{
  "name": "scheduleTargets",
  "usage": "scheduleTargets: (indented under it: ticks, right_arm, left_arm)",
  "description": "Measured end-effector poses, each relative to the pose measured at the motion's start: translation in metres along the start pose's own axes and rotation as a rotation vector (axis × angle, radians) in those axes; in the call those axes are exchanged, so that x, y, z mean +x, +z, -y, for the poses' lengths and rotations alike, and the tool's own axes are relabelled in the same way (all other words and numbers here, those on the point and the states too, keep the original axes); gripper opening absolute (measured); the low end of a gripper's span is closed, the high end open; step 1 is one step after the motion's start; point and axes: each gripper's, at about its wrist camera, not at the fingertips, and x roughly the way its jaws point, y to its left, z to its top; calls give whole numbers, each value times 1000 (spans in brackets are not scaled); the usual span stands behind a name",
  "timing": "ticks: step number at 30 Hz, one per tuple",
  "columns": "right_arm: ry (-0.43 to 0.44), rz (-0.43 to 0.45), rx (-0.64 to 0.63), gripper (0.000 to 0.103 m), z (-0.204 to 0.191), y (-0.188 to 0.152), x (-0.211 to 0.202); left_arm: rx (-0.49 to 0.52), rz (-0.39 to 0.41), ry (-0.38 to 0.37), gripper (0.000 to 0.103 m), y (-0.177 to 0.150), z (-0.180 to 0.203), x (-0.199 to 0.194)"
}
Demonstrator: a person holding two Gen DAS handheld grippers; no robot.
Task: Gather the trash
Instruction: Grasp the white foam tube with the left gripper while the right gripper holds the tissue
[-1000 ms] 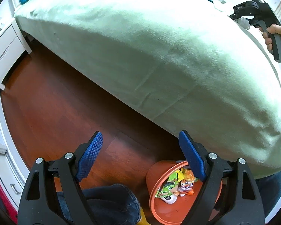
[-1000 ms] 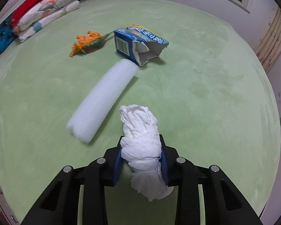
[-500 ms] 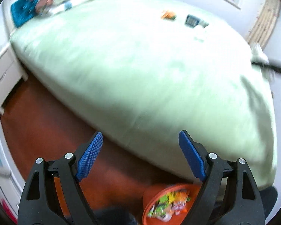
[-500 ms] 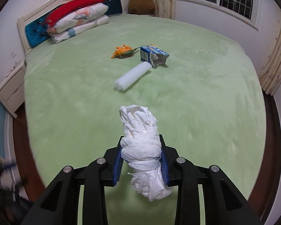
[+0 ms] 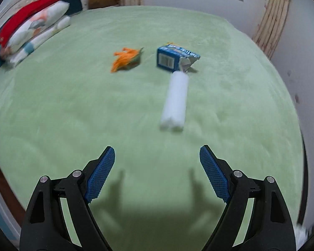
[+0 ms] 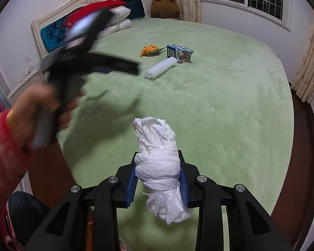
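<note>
My right gripper point(image 6: 158, 174) is shut on a crumpled white tissue wad point(image 6: 157, 163) and holds it above the near edge of the green bed point(image 6: 219, 104). My left gripper point(image 5: 157, 173) is open and empty, over the bed and pointing at a white foam roll point(image 5: 175, 100). Beyond the roll lie a torn blue carton point(image 5: 173, 59) and an orange toy dinosaur point(image 5: 125, 58). In the right wrist view the left gripper point(image 6: 134, 68) shows blurred at left, with the roll point(image 6: 161, 68), carton point(image 6: 179, 52) and toy point(image 6: 150, 50) farther back.
Pillows point(image 5: 33, 33) are stacked at the headboard point(image 6: 90, 6). A brown plush bear point(image 6: 165, 4) sits in the far corner by the window and curtains point(image 6: 309, 67). A white nightstand point(image 6: 25, 83) stands left of the bed. Dark wood floor point(image 6: 303, 156) runs along the right side.
My left gripper swung up from the orange bin on the floor to above the bed, facing the foam roll. My right gripper pulled back from the bed's middle, still holding the tissue.
</note>
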Motion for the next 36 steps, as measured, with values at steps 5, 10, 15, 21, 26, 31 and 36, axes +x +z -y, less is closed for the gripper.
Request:
scheduleTargets:
  ticks: [5,10,15,21,26,31,36]
  right_arm:
    - [21,8,16,34,5,-7,-5]
    - [15,9,25,34,12,-16,-7]
    - [19,1,38,34,18,-20,-4]
    - [23,6,51,34,20,-18,-4]
    - [15,21,49,34,19,-20,-10]
    - [8,38,51,34,12,-20,-17]
    - [9,52,60,34,5,-21,-25]
  left_arm:
    - [37,-60,87,81,38,10,45]
    - [48,-143,120,57,57,22,80]
    - [20,-142,114,33,56,26,85]
    - [34,-124,119,21,50,32,71]
    - [34,-100,117,20,43,21,53]
    - [36,-40,75,20,23,5,3]
    - [54,57,73,20,-30,-14,-73]
